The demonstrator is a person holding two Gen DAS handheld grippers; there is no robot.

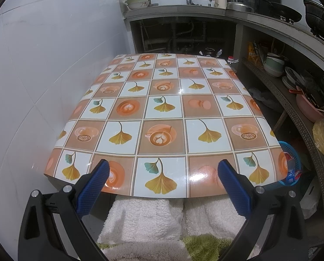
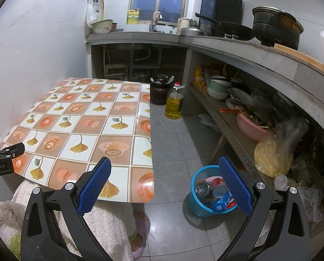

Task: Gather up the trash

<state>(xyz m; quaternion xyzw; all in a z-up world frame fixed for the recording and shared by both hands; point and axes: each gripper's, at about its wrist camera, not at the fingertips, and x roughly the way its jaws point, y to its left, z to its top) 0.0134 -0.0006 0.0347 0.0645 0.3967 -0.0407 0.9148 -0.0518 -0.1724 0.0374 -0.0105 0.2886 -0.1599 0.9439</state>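
A blue mesh trash basket (image 2: 197, 204) stands on the grey floor right of the table; it holds a red can (image 2: 219, 187), a round metal lid and a blue wrapper (image 2: 224, 203). Its rim also shows in the left wrist view (image 1: 289, 148). My right gripper (image 2: 164, 183) is open and empty, above the floor between the table corner and the basket. My left gripper (image 1: 163, 179) is open and empty, over the near edge of the table (image 1: 162, 108), which has a tile-patterned cloth. No loose trash shows on the table.
A low shelf (image 2: 233, 139) on the right holds bowls, a pink basin and plastic bags. An oil bottle (image 2: 174, 102) and a dark jar (image 2: 159, 89) stand on the floor past the table. A person's legs in white fleece (image 1: 162, 215) are under the near edge.
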